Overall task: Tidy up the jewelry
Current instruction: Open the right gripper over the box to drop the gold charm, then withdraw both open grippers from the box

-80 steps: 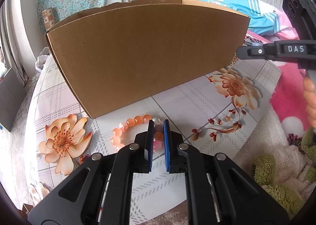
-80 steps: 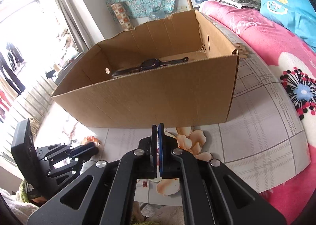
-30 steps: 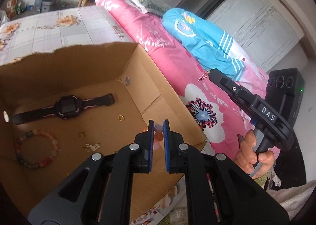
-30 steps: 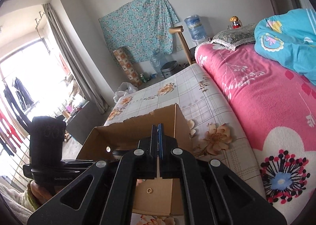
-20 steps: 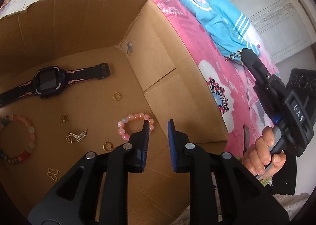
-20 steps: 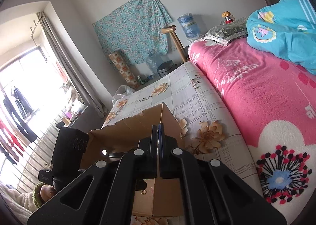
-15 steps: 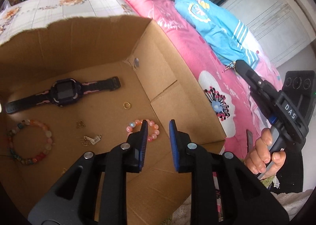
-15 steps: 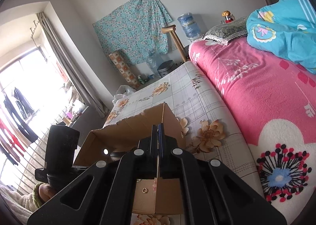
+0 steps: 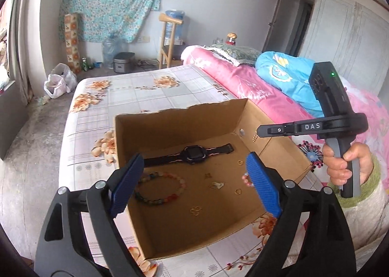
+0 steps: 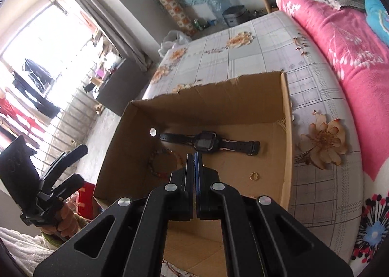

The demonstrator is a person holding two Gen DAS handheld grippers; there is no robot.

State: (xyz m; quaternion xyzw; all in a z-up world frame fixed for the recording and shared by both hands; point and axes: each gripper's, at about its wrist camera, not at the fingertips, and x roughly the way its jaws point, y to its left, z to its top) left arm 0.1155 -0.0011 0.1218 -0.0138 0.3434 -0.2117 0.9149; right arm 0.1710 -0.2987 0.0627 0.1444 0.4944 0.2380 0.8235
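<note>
An open cardboard box [image 9: 180, 116] [image 10: 288, 155] stands on the flowered tablecloth. In it lie a black watch [image 9: 194, 153] [image 10: 206, 142], a multicolour bead bracelet [image 9: 160, 190] [image 10: 155, 165], a pink bead bracelet [image 9: 246, 179] partly behind my right pad, gold rings [image 9: 240, 162] [image 10: 254, 176] and small gold charms [image 9: 216, 185]. My left gripper [image 9: 192, 184] is wide open and empty above the box's near side. My right gripper [image 10: 195, 155] [image 9: 261, 131] is shut on a thin gold chain [image 9: 255, 137] that hangs over the box's right wall.
A pink blanket [image 9: 243, 82] [image 10: 340, 41] and a blue quilt [image 9: 289, 77] lie on the bed to the right. The tablecloth [image 9: 136, 92] stretches beyond the box. A wooden stand with a water bottle [image 9: 170, 33] stands by the far wall.
My left gripper let the pink bracelet go into the box, opened wide and drew back and up. My right gripper, still shut, has come over the box's right side.
</note>
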